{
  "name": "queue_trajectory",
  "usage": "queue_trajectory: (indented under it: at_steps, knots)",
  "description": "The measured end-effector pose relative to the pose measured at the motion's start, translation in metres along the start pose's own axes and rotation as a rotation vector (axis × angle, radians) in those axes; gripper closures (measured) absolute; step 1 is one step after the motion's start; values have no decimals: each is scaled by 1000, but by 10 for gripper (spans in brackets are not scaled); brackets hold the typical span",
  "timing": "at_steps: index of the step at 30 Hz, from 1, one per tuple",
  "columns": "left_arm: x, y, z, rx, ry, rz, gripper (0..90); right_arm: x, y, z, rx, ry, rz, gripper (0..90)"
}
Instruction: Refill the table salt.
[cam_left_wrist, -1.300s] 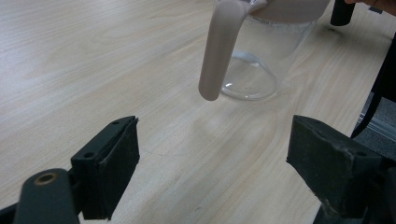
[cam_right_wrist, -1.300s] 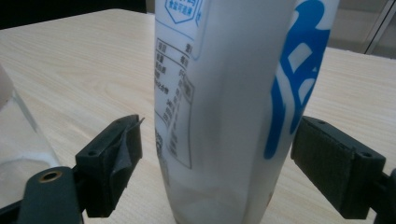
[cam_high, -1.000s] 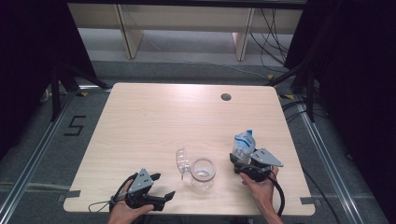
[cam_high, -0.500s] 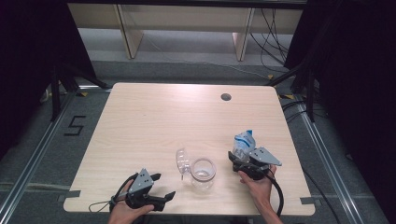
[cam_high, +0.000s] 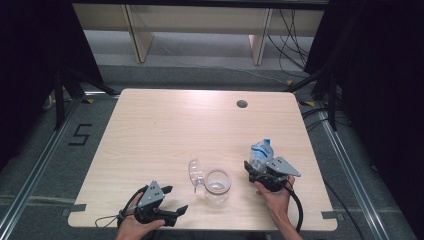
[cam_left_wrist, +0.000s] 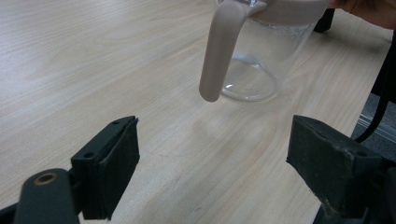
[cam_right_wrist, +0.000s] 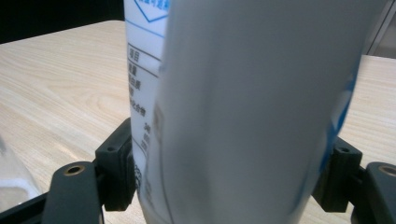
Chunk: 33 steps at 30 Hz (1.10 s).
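Right gripper (cam_high: 256, 169) pinches the pouch (cam_high: 261, 151) upright near the table's (cam_high: 165, 125) right edge, so the grab looks done and pouring's left. Left gripper (cam_high: 172, 200) sits spread at the front edge, holding nothing. Jug (cam_high: 216, 186) between them looks empty, lid (cam_high: 194, 171) lying just beside it.

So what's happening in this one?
A person works at a wooden table with a gripper in each hand. The right gripper is shut on a white-and-blue labelled bottle standing to the right of a clear jug. The left gripper is open near the table's front edge, pointing at the jug's handle without touching it. The jug looks empty.
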<state>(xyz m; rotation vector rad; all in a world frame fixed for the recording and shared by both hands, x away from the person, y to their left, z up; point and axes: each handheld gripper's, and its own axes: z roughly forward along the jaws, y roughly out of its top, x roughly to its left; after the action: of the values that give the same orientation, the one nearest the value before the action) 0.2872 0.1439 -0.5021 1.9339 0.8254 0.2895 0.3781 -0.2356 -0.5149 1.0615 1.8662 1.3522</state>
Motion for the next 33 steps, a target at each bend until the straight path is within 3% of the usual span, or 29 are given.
queue_trajectory:
  at_steps: [5,33]
  knots:
    - [0,0,0,0,0,0,162,2,0,0,4,-20,3,272]
    - [-1,0,-1,12,5,11,162,-1,0,1,29,2,-5,351]
